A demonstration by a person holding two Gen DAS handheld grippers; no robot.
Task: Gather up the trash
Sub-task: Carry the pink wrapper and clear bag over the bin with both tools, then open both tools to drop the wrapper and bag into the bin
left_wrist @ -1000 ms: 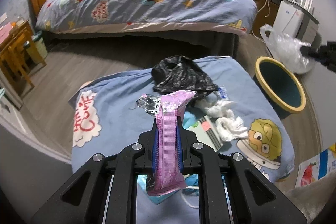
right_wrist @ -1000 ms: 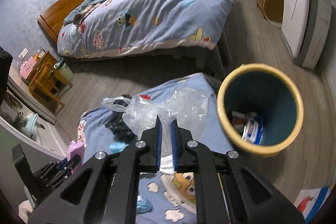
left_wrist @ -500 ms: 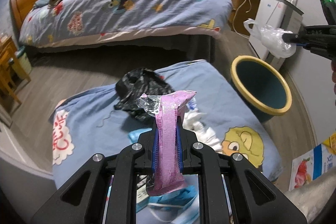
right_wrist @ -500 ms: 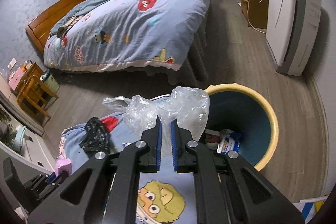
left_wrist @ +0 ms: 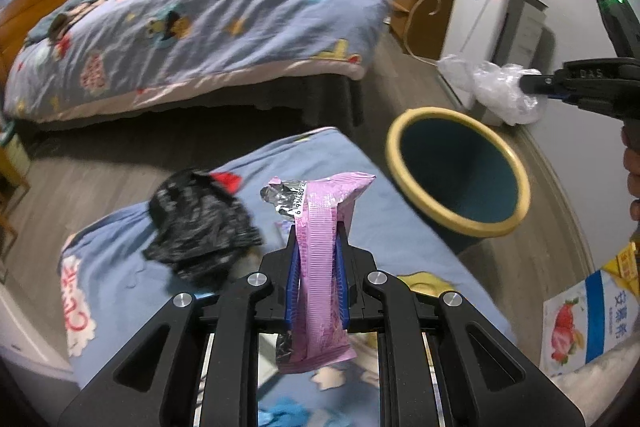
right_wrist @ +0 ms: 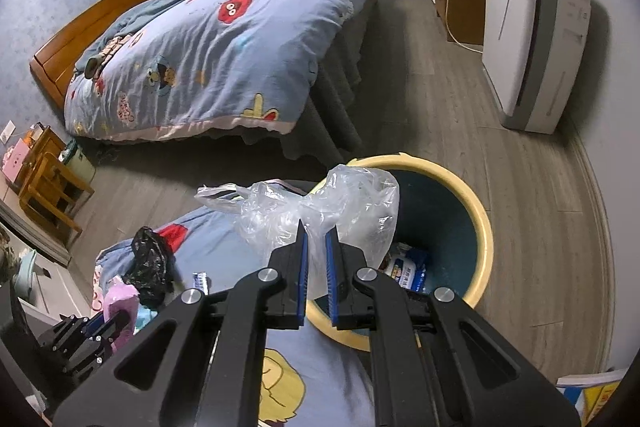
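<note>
Trash is about halfway sorted, I'd say, with both hands loaded and neither piece dropped yet.

Left wrist view: the left tongs (left_wrist: 318,255) are clamped on a pink wrapper (left_wrist: 320,267), which stands up between the blue pads over the blue cartoon blanket (left_wrist: 120,267). A crumpled black plastic bag (left_wrist: 200,227) lies on that blanket just left of the tongs, so that one is left to pick up. The yellow-rimmed bin (left_wrist: 456,171) sits on the floor off to the right, apart from the wrapper. Further right, the right tongs (left_wrist: 528,83) hold a clear plastic bag (left_wrist: 496,87) up above the bin's far side.

Right wrist view: the right tongs (right_wrist: 316,243) are pinched on the clear plastic bag (right_wrist: 320,203), hanging roughly over the near rim of the bin (right_wrist: 480,223). Inside the bin there's already a blue and white packet (right_wrist: 404,267), so some stuff is in. On the blanket (right_wrist: 216,239) I can see the black bag (right_wrist: 150,263) and a small blue packet (right_wrist: 200,281) left over. Low in the left corner the left tongs (right_wrist: 108,323) show up with the pink wrapper (right_wrist: 120,301).

My guess: two drops next, then the blanket leftovers.
</note>
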